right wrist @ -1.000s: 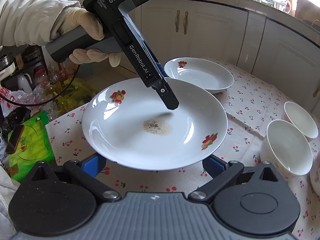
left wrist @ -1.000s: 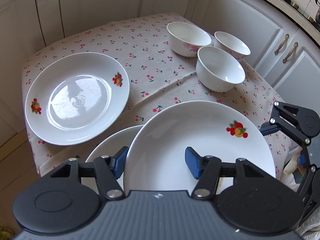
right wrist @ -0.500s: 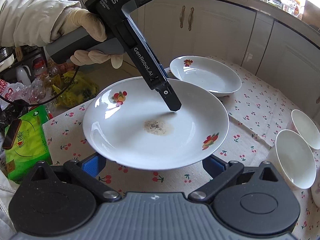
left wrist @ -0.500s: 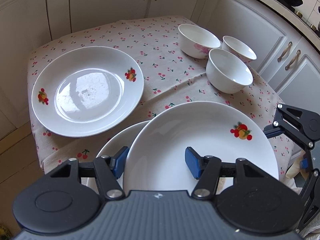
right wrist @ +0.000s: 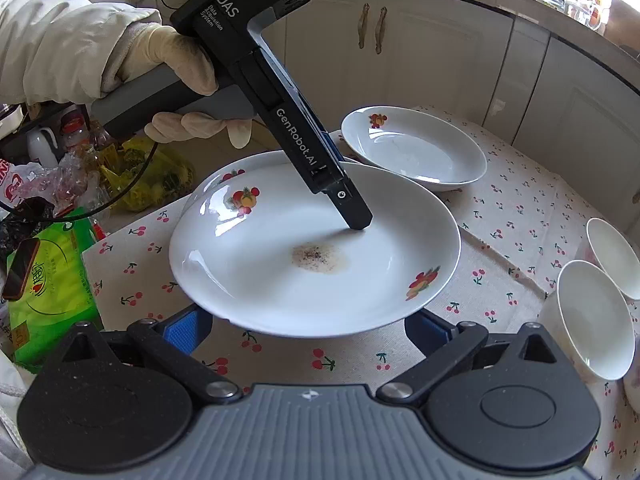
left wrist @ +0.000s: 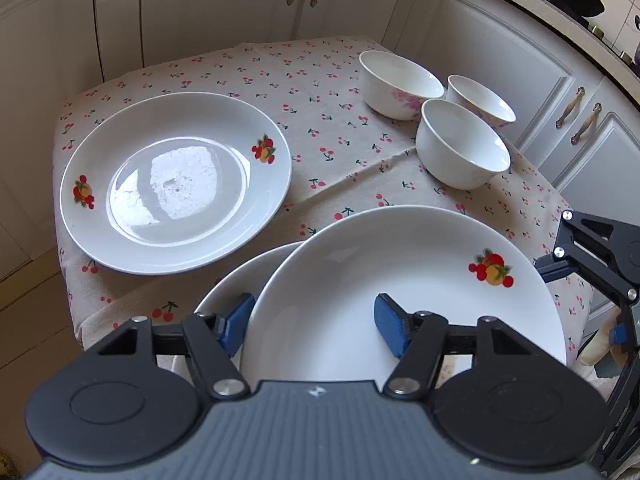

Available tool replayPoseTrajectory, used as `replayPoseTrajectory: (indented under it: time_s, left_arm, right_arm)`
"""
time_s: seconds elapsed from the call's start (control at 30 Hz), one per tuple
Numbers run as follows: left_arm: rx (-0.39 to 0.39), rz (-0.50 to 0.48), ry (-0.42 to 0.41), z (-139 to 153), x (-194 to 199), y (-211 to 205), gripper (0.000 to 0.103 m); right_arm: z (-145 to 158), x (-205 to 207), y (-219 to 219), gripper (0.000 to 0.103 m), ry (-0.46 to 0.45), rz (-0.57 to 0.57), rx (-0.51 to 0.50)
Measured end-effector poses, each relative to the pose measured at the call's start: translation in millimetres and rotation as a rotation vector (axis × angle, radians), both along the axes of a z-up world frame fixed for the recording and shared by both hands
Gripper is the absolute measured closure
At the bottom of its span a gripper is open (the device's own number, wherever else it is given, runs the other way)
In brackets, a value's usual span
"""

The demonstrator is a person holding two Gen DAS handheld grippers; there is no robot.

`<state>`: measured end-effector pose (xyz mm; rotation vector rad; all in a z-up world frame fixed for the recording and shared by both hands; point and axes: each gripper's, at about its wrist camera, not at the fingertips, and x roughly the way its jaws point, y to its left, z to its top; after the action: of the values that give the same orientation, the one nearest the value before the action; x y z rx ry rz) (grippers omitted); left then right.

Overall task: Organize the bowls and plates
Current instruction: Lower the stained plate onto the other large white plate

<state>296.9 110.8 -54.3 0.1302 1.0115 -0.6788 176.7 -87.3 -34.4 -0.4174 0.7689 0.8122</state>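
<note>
My left gripper [left wrist: 314, 326] is shut on the near rim of a white plate with fruit prints [left wrist: 404, 292], held tilted above the table. In the right wrist view the same plate [right wrist: 280, 276] shows a brown stain at its middle, with the left gripper's fingers [right wrist: 352, 212] reaching over its rim. A second plate [left wrist: 228, 280] lies just under it. A third plate [left wrist: 176, 180] sits on the table's far left [right wrist: 416, 152]. Three white bowls [left wrist: 460, 148] stand at the far right. My right gripper [right wrist: 308, 330] is open and empty, below the held plate's edge.
The table wears a cherry-print cloth [left wrist: 328, 92]. White cabinets [left wrist: 500, 52] stand close behind and to the right. A green tissue pack [right wrist: 44, 276] and bags [right wrist: 132, 176] lie off the table's left side in the right wrist view.
The left gripper has lifted the plate a little and drawn back, so the table and other dishes sit lower and farther in view. The right gripper stays open beneath it.
</note>
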Motion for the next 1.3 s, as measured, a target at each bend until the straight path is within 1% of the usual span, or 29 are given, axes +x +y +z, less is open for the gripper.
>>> replayPoseTrajectory:
  time_s: [0.43,0.6,0.87,1.3]
  left_arm:
    - [-0.032,0.007,-0.02,-2,-5,4,0.035]
    - [-0.037,0.01,-0.034,-3,-8,3,0.032]
    - [-0.052,0.029,-0.056,0,-10,8,0.031]
    - [-0.049,0.046,-0.088,4,-13,15,0.031]
  right_arm:
    - [2,-1,5,0.0,0.004,-0.013,-0.014]
    - [3,-2,7,0.0,-0.004,-0.016,-0.026]
    - [3,-4,10,0.0,-0.013,-0.023,-0.04]
    - [0,-2,17,0.0,-0.009,-0.034,-0.055]
